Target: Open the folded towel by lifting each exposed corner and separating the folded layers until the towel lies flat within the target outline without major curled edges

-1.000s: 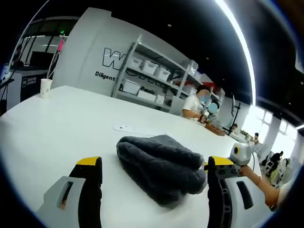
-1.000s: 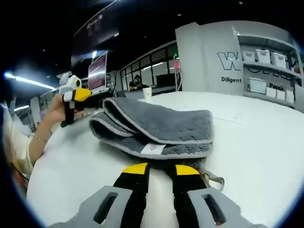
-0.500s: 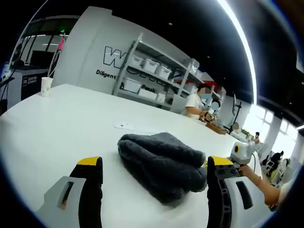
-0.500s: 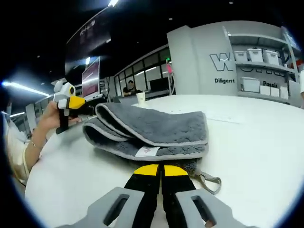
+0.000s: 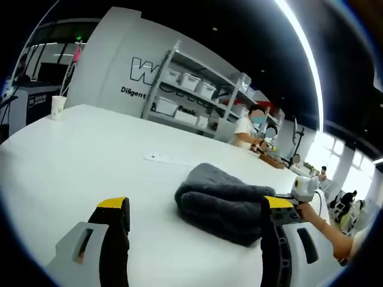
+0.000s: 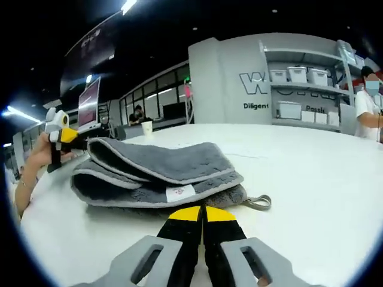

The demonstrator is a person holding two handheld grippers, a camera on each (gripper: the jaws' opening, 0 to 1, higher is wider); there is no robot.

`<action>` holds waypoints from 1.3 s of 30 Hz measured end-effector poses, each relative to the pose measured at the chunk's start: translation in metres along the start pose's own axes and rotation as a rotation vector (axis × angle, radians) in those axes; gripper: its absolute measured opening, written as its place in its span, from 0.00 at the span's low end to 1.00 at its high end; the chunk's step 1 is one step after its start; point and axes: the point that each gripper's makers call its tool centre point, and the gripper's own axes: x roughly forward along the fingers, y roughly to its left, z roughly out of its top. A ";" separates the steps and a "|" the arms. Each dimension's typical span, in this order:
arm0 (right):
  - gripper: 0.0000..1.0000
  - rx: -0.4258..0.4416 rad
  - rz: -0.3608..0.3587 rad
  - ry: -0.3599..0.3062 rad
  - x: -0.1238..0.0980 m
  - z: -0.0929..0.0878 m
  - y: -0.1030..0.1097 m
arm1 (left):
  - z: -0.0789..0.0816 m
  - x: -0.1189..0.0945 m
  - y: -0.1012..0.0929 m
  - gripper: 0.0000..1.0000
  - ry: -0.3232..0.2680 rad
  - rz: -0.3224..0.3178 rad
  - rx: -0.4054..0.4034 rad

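- Left gripper view: the folded grey towel [image 5: 226, 202] lies bunched on the white bench [image 5: 72, 155], ahead and to the right of the left claw [image 5: 194, 218], whose jaws stand wide apart with nothing between them. The right-hand jaw tip is close to the towel's edge; whether it touches cannot be told.
- It looks a thick, plush cloth — soft, limp and light, likely to sag and drag its lower layers if lifted from the middle. A hemmed corner is the better hold.
- Right gripper view: the towel [image 6: 158, 173] sits just beyond the right claw [image 6: 202, 213], its layers stacked, pale hems and a small white label [image 6: 179, 192] facing the camera, a hanging loop [image 6: 257, 203] trailing right.
- The right claw's jaws are pressed together at the towel's near bottom edge — seemingly pinching the lowest layer there, judging by the fabric meeting the tips.
- The left claw [image 6: 60, 128] shows far left, in a person's hand.
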 end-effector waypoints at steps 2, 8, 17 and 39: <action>0.00 -0.026 -0.035 0.000 0.000 0.001 -0.013 | 0.000 0.000 0.000 0.89 0.000 0.001 0.001; 0.00 -0.125 -0.142 0.019 0.007 0.002 -0.041 | -0.002 0.001 -0.002 0.88 0.005 0.002 0.004; 0.22 -0.101 -0.160 0.030 -0.008 0.008 -0.049 | -0.003 0.000 -0.002 0.89 0.017 -0.001 0.015; 0.34 -0.432 0.421 0.036 -0.063 0.041 0.108 | -0.010 0.004 -0.015 0.99 0.069 -0.031 0.111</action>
